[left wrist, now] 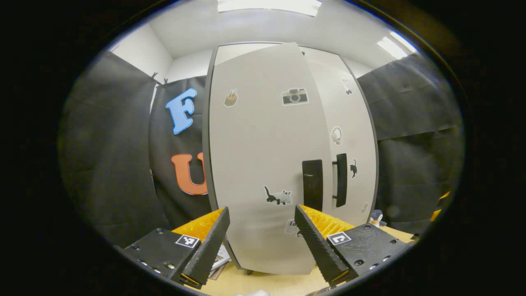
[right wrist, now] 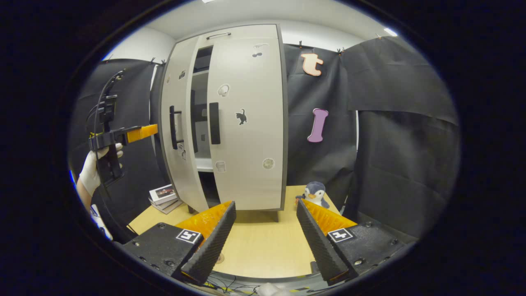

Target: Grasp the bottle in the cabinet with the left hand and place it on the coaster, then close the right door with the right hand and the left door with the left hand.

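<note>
In the left gripper view, the cabinet's pale left door (left wrist: 263, 144) stands ajar right in front of my left gripper (left wrist: 261, 209), which is open and holds nothing. Its black handle (left wrist: 312, 183) is just above my right-hand finger. The right door (left wrist: 349, 135) behind it looks closed. In the right gripper view, my right gripper (right wrist: 266, 203) hangs open and empty over the table, well back from the right door (right wrist: 250, 123). The left door (right wrist: 181, 123) is swung partly out, leaving a narrow gap (right wrist: 199, 123) onto shelves. A gloved hand (right wrist: 92, 170) holds the left gripper (right wrist: 152, 129) beside that door.
A penguin plush (right wrist: 315, 193) sits on the wooden table (right wrist: 263, 246) to the right of the cabinet. A small stack of books (right wrist: 163, 197) lies by the cabinet's left foot. Black cloth walls close in the booth on both sides.
</note>
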Motion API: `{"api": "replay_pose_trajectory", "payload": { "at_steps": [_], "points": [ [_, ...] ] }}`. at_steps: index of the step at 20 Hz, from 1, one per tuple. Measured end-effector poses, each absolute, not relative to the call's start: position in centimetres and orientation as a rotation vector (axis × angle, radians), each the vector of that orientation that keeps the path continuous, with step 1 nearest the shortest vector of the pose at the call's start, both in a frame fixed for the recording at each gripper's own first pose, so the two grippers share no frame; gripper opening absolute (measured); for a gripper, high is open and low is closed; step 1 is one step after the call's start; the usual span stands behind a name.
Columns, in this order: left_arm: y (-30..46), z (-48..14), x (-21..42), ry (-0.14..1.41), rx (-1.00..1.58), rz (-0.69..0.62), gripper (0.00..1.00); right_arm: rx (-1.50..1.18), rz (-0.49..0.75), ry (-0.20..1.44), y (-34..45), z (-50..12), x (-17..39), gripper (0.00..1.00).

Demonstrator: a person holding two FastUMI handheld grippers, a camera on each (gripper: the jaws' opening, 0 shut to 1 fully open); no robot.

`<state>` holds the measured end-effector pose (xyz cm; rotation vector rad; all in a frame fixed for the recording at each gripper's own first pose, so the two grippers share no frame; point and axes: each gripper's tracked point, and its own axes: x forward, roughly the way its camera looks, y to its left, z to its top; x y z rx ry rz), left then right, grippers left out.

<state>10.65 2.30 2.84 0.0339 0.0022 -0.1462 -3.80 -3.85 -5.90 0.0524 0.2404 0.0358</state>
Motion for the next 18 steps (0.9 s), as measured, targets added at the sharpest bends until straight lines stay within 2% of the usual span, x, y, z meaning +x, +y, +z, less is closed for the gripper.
{"api": "replay_pose_trajectory", "payload": {
  "at_steps": [1,3,11,18],
  "points": [
    [2.5,2.6,10.2,0.010,0.036,-0.140,0.97,0.055,0.034,0.238,-3.9,-5.8,-3.7,0.99],
    [2.7,2.4,9.1,0.026,0.058,-0.127,0.97,0.057,0.037,0.233,-3.6,-5.6,-3.5,0.96],
    [2.1,3.4,4.1,0.022,0.051,-0.149,0.98,0.055,0.065,0.182,-1.2,-4.3,-2.2,0.96],
    [4.2,-0.7,-0.5,0.091,0.008,-0.057,0.97,0.046,0.107,0.154,1.1,-3.4,-1.9,0.96]
  ]
}}
